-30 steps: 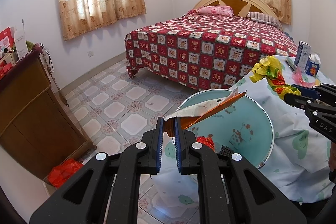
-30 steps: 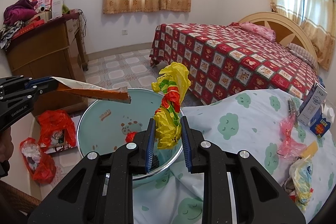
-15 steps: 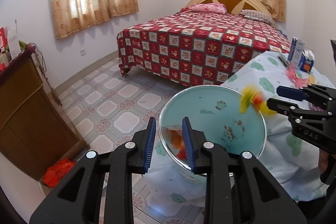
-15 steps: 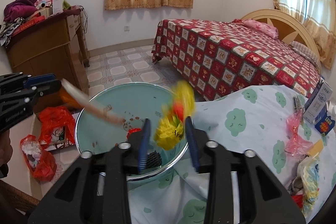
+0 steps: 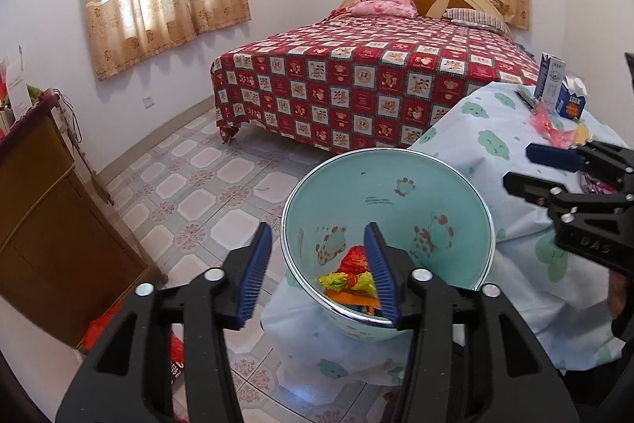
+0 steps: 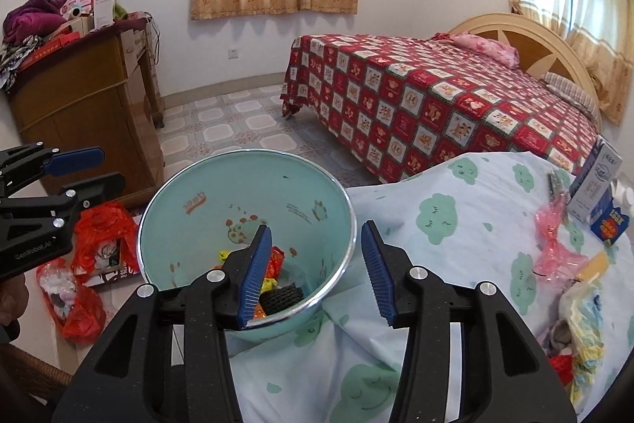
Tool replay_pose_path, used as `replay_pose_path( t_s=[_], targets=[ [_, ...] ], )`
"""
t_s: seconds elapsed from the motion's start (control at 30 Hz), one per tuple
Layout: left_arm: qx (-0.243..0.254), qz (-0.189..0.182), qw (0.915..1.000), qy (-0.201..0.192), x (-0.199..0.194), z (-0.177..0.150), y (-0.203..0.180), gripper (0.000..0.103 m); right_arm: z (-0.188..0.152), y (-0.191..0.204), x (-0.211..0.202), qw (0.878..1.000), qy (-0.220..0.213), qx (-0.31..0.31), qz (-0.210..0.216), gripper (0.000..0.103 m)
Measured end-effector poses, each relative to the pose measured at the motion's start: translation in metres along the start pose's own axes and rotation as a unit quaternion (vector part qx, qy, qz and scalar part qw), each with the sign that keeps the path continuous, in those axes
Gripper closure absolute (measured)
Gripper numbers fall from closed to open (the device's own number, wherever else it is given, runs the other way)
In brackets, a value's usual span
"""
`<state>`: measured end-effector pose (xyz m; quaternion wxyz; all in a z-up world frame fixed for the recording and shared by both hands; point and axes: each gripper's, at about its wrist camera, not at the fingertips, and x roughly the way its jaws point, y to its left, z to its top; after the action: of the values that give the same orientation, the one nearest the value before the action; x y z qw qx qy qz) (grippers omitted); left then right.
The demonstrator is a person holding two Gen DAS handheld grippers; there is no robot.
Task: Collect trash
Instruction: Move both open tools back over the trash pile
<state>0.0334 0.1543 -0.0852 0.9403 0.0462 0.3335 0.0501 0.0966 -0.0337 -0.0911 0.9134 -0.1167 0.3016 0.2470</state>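
A mint-green trash bin (image 5: 396,169) (image 6: 237,181) stands beside the cloth-covered table (image 6: 455,224). Yellow, red and orange wrappers (image 5: 348,278) lie at its bottom; in the right wrist view they show beside a black object (image 6: 283,298). My left gripper (image 5: 319,272) is open and empty over the bin's near-left rim. My right gripper (image 6: 315,274) is open and empty over the bin's right rim. Each gripper also shows in the other's view, the left one (image 6: 85,169) and the right one (image 5: 531,167). More trash lies on the table: a pink wrapper (image 6: 554,248) and a yellow-blue bag (image 6: 582,320).
A blue-white carton (image 6: 594,185) and a small blue box (image 6: 608,226) stand on the table's far side. A wooden cabinet (image 6: 79,113) stands left, with red bags (image 6: 91,236) on the floor by it. A bed (image 5: 376,74) with a red quilt fills the back.
Both grippers opened and let go: the orange-white wrapper from the left and the yellow-red wrapper from the right fell into the bin, where they now lie.
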Motion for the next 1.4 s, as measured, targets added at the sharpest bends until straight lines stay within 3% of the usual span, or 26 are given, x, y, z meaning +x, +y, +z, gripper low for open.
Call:
replay_pose_path(
  t_s=[0.33, 0.43, 0.7, 1.0, 1.23, 1.4],
  targets=[
    [0.038, -0.021, 0.9990, 0.009, -0.003, -0.014, -0.030, 0.041, -0.021, -0.036, -0.056, 0.998, -0.022, 0.042, -0.052, 0.050],
    [0.049, -0.024, 0.9985, 0.003, -0.009, -0.015, -0.037, 0.034, -0.035, -0.055, -0.079, 0.995, -0.031, 0.055, -0.080, 0.049],
    [0.076, -0.034, 0.9965, 0.005, -0.014, -0.022, -0.058, 0.034, -0.096, -0.140, -0.136, 0.966, -0.030, 0.174, -0.186, 0.048],
    [0.104, -0.040, 0.9934, -0.028, -0.036, -0.022, -0.076, 0.029, -0.120, -0.163, -0.120, 0.966, 0.006, 0.197, -0.167, 0.049],
    [0.097, -0.049, 0.9940, -0.016, -0.033, -0.018, -0.080, 0.027, -0.127, -0.168, -0.101, 0.968, 0.035, 0.203, -0.143, 0.059],
    [0.097, -0.056, 0.9929, -0.039, -0.046, -0.002, -0.095, 0.027, -0.125, -0.159, -0.099, 0.971, 0.036, 0.187, -0.145, 0.076]
  ],
)
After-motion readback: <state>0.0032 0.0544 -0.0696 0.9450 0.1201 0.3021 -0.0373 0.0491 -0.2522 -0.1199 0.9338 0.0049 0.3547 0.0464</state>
